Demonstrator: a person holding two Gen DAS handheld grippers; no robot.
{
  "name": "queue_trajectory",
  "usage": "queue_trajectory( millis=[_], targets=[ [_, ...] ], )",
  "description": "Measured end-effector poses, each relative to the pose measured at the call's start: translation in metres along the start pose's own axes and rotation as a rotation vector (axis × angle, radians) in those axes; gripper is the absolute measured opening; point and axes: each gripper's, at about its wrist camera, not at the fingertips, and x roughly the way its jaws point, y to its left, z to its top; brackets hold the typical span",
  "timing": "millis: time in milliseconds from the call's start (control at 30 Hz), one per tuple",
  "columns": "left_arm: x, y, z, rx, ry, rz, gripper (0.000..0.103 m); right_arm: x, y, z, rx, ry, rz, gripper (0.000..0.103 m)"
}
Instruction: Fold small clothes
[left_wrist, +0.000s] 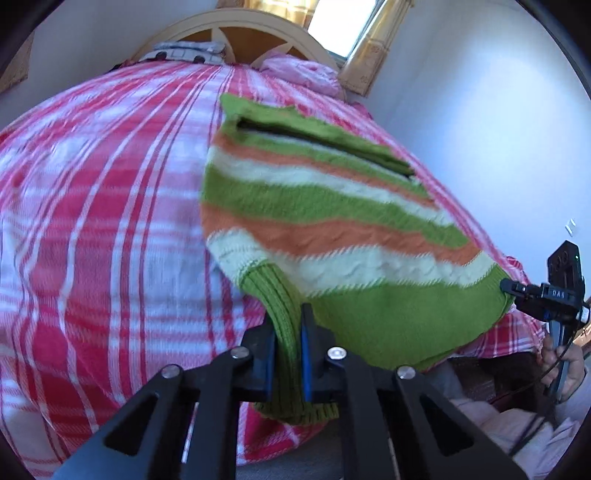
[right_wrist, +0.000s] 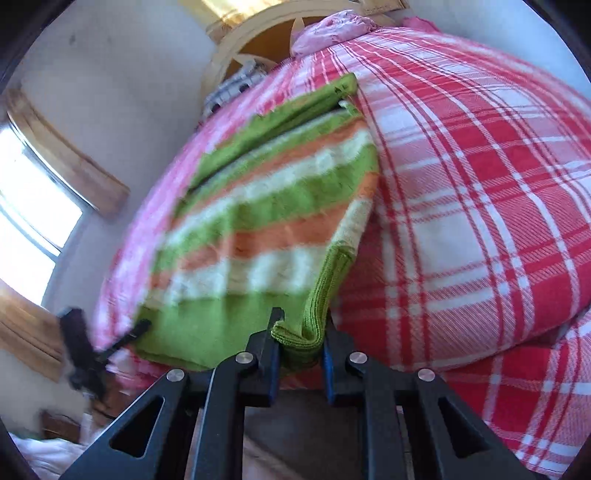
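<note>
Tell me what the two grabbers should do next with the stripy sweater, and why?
Probably lift both near corners together and carry them toward the far edge, folding the sweater in half. The left gripper is shut on a ribbed green cuff, the right gripper pinches the other green corner, and the sweater lies mostly flat on the checked blanket, so it looks ready.

Bedroom: plaid-covered bed (left_wrist: 92, 221), headboard (left_wrist: 240, 26).
</note>
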Motion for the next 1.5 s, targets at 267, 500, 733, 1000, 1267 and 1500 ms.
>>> queue_trajectory(
  millis=[267, 500, 733, 1000, 1267, 1500],
  targets=[
    [0.004, -0.014, 0.069, 0.013, -0.035, -0.029, 0.011, -0.002, 0.005, 0.058, 0.075, -0.089, 0.188, 0.018],
    [0.05, -0.008, 0.135, -0.015, -0.01, 0.053, 0.011, 0.028, -0.012, 0.128, 0.118, -0.16, 0.15, 0.017],
    [0.098, 0.025, 0.16, -0.107, 0.15, 0.038, 0.035, 0.085, -0.038, 0.164, 0.137, -0.115, 0.061, 0.02],
    [0.041, 0.035, 0.163, -0.009, -0.011, 0.059, 0.076, 0.09, -0.053, 0.171, 0.199, -0.158, 0.161, 0.055],
    [0.071, 0.003, 0.163, 0.257, 0.02, 0.067, 0.076, 0.049, -0.028, 0.161, 0.123, -0.308, 0.136, 0.055],
    [0.128, 0.011, 0.166, 0.216, 0.134, 0.076, 0.057, 0.05, -0.014, 0.137, 0.05, -0.278, 0.038, 0.055]
  ],
)
